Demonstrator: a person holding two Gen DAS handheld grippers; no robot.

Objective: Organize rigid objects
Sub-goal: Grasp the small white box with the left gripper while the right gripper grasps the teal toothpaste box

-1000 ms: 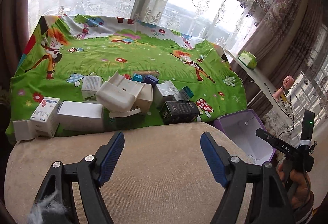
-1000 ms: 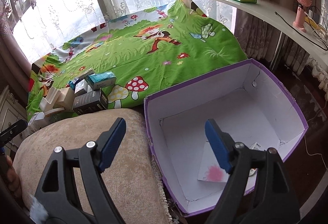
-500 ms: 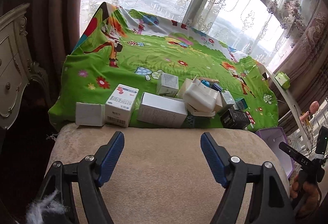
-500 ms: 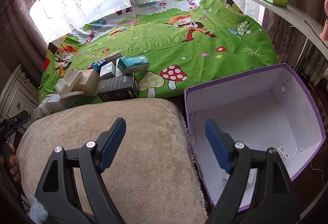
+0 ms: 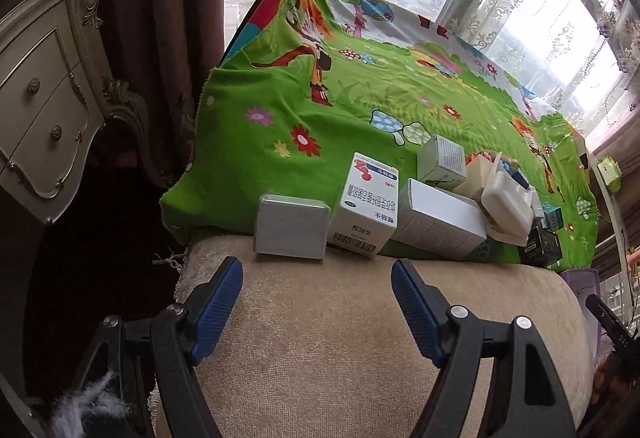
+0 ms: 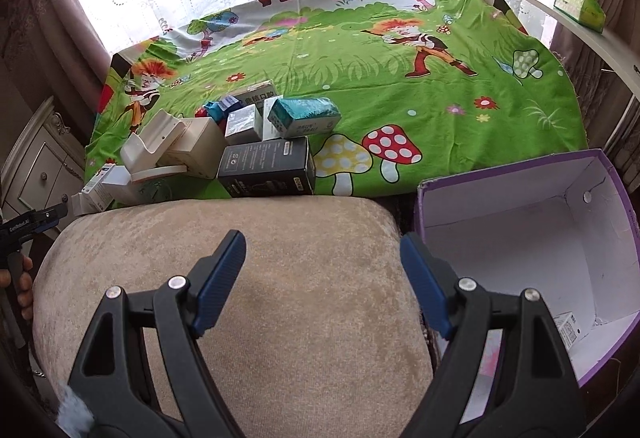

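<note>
Several small boxes lie in a cluster on the green cartoon cloth (image 5: 360, 105): a grey box (image 5: 291, 226), a white medicine box (image 5: 366, 211), a long white box (image 5: 438, 224), a cream plastic case (image 5: 505, 206). The right wrist view shows a black box (image 6: 267, 167), a teal box (image 6: 305, 116) and the cream case (image 6: 160, 145). An open purple box (image 6: 532, 238) stands to the right. My left gripper (image 5: 316, 312) is open and empty over the beige cushion (image 5: 360, 338), short of the grey box. My right gripper (image 6: 322, 282) is open and empty over the cushion (image 6: 280, 258).
A cream dresser (image 5: 44, 109) stands at the left beside brown curtains. A white shelf (image 6: 592, 33) at the right carries a green tissue pack (image 6: 580, 7). The purple box holds a small item (image 6: 568, 328) and a paper. Windows lie beyond the cloth.
The left view has swung left and closer to the left end of the box cluster. The right view has swung left, off the purple box and over the cushion. Both grippers stay open.
</note>
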